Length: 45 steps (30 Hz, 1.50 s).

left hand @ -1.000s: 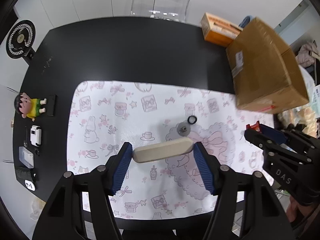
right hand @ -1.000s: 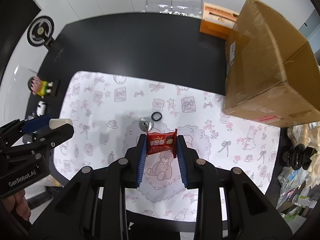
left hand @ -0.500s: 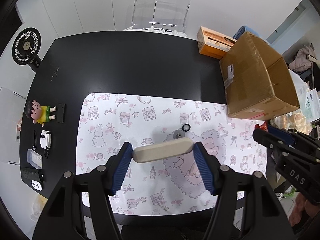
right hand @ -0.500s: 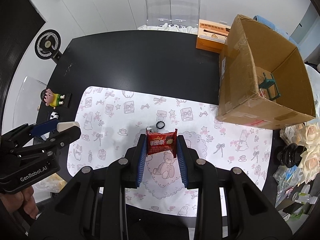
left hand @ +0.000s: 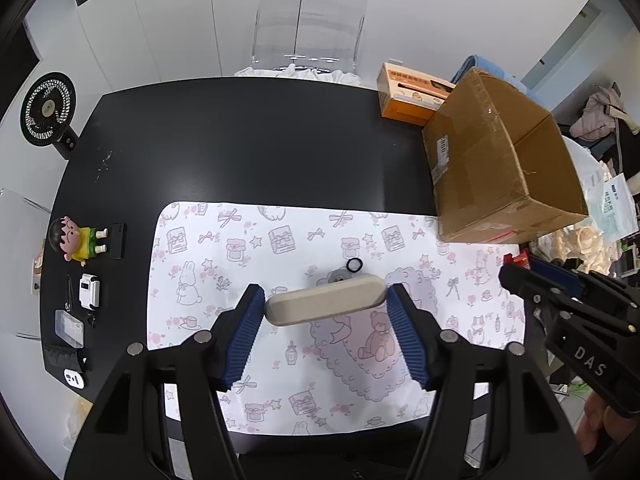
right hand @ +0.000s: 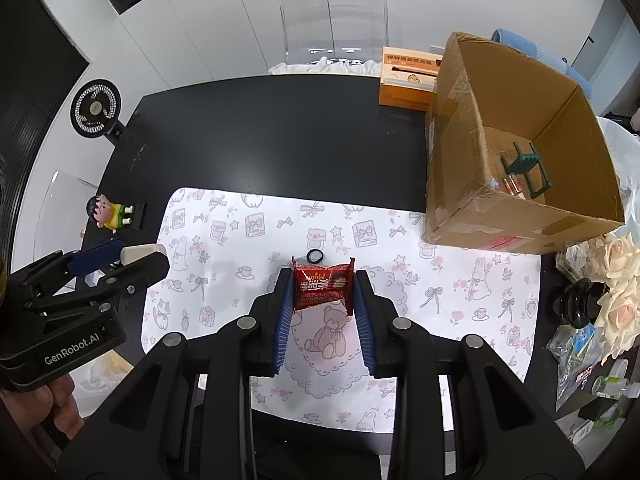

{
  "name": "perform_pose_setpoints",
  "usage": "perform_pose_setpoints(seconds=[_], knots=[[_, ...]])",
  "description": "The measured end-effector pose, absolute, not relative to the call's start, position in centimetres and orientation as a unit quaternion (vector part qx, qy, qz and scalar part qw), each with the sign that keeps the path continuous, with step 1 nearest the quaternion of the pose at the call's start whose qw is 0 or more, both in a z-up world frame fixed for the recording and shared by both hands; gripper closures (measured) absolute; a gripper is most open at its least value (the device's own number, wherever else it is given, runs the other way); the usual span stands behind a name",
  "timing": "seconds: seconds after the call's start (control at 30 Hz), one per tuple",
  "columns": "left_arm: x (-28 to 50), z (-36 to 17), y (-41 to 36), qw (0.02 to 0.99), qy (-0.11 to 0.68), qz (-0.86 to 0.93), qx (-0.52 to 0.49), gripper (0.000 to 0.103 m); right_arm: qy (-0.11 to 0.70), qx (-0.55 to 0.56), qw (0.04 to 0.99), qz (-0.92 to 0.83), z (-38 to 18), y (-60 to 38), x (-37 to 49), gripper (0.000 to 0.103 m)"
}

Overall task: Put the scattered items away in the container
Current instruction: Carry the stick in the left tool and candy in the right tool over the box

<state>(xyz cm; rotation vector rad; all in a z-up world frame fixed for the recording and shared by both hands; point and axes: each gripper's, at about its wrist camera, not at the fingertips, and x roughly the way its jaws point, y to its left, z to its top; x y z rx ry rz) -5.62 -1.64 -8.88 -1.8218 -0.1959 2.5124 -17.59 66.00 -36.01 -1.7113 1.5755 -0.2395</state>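
Above the pink-printed white mat [left hand: 280, 240] on the black worktop [left hand: 248, 144], the left hand-held gripper [left hand: 326, 310] pinches a beige oblong case [left hand: 326, 305] by its ends. The right hand-held gripper [right hand: 322, 292] pinches a red snack packet [right hand: 323, 286]. Far right stands the open brown cardboard box [right hand: 460, 160], holding a small green rack [right hand: 524, 168].

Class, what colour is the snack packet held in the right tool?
Red, with lighter printing; the snack packet shows best in the right wrist view.
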Motion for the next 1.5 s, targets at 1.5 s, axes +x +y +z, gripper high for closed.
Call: perform_pose_setpoints(seconds=[1.5], knots=[[-16.2,-5.6,20.2,0.11,-0.033,0.825,-0.554,0.041,0.521,-0.718,0.457,-0.059,-24.9,76.7,2.2,0.073]])
